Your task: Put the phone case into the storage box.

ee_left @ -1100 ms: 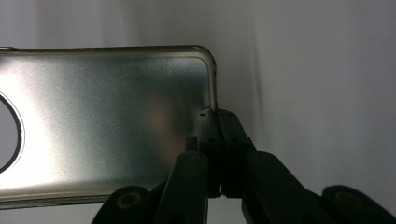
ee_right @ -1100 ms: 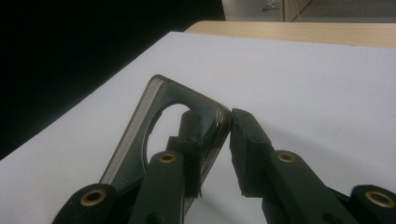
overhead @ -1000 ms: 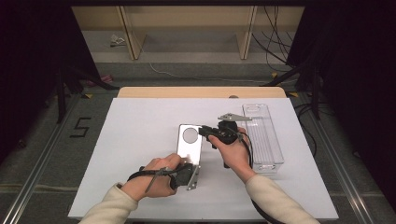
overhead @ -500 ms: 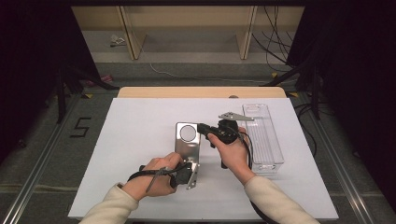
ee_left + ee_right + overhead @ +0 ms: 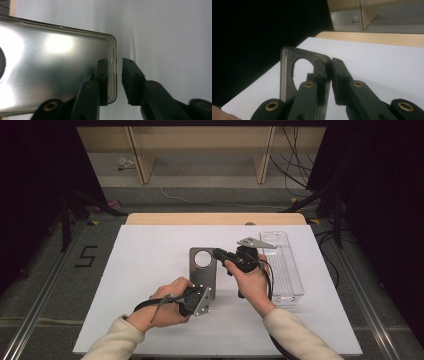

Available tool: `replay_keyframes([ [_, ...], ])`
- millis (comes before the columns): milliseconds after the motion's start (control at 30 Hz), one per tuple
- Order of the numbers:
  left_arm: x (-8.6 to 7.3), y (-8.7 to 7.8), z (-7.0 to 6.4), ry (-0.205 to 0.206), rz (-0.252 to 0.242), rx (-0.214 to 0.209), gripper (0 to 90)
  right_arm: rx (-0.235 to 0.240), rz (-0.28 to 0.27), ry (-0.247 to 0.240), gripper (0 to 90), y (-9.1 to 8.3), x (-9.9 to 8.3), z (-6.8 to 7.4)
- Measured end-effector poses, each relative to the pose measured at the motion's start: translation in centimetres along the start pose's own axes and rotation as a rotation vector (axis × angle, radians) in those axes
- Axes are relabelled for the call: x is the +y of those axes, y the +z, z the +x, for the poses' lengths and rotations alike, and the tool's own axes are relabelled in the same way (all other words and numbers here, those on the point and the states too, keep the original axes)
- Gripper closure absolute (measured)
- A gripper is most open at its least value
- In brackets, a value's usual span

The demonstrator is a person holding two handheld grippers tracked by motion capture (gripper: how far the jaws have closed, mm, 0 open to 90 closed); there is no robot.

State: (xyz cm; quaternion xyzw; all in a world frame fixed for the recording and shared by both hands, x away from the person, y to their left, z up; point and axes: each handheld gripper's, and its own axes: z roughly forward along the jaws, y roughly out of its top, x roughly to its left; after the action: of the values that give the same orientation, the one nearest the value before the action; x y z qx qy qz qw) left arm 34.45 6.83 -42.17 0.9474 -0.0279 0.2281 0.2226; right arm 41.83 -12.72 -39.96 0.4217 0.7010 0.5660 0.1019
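Observation:
A grey metallic plate with a round hole near its far end rests on the white table. My right gripper comes in from the right and is shut on the plate's far right edge. In the right gripper view the plate stands on edge with the right gripper pinching its rim beside the hole. My left gripper is at the plate's near end. Seen from the left gripper view, the left gripper is open and straddles the rim of the plate, one jaw over the plate and one past it.
A clear plastic box lies lengthwise just right of my right hand. A wooden strip borders the table's far edge, with shelving and cables on the floor beyond. Dark space surrounds the table on both sides.
My left gripper has crept forward onto the plate's near edge. The plate has shifted slightly to the left while the right gripper holds it.

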Motion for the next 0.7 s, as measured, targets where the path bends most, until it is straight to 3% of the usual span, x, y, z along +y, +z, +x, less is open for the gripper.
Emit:
replay_keyframes([
  [133, -0.6, -1.3, 1.2, -0.124, -0.12, 0.01, 59.9, -0.001, -0.007, -0.004, 83.2, -0.2, 0.1, -0.2],
  [200, -1.0, -1.7, 1.7, -0.213, -0.199, 0.021, 54.0, -0.003, -0.009, -0.006, 83.2, -0.2, 0.2, -0.2],
  [233, -1.0, -1.7, 1.7, -0.213, -0.199, 0.021, 50.4, -0.003, -0.009, -0.006, 83.2, -0.2, 0.2, -0.2],
  [267, -1.5, -2.2, 2.3, -0.285, -0.248, 0.027, 47.3, -0.006, -0.012, -0.014, 83.2, -0.3, 0.2, -0.3],
  [300, -1.5, -2.2, 2.3, -0.285, -0.248, 0.027, 45.3, -0.006, -0.012, -0.014, 83.2, -0.3, 0.2, -0.3],
  [367, -2.1, -2.9, 3.0, -0.368, -0.312, 0.037, 42.0, -0.012, -0.011, -0.017, 83.1, -0.3, 0.2, -0.4],
  [433, -2.5, -3.2, 3.4, -0.414, -0.359, 0.046, 41.3, -0.016, -0.011, -0.018, 83.2, -0.3, 0.2, -0.5],
  [467, -2.5, -3.2, 3.4, -0.414, -0.359, 0.046, 41.2, -0.017, -0.012, -0.017, 83.2, -0.3, 0.2, -0.5],
  [500, -2.9, -3.6, 3.8, -0.454, -0.401, 0.056, 41.2, -0.019, -0.013, -0.02, 83.2, -0.3, 0.2, -0.6],
  [533, -2.9, -3.6, 3.8, -0.454, -0.401, 0.056, 41.4, -0.019, -0.013, -0.02, 83.2, -0.3, 0.2, -0.6],
  [600, -3.6, -4.1, 4.4, -0.52, -0.446, 0.09, 42.6, -0.021, -0.013, -0.02, 83.2, -0.3, 0.1, -0.6],
  [633, -3.6, -4.1, 4.4, -0.52, -0.446, 0.09, 43.4, -0.022, -0.014, -0.019, 83.2, -0.3, 0.1, -0.7],
  [667, -4.1, -4.4, 4.9, -0.57, -0.472, 0.118, 44.3, -0.023, -0.013, -0.021, 83.2, -0.3, 0.2, -0.7],
  [700, -4.1, -4.4, 4.9, -0.57, -0.472, 0.118, 44.5, -0.025, -0.013, -0.022, 83.2, -0.3, 0.2, -0.7],
])
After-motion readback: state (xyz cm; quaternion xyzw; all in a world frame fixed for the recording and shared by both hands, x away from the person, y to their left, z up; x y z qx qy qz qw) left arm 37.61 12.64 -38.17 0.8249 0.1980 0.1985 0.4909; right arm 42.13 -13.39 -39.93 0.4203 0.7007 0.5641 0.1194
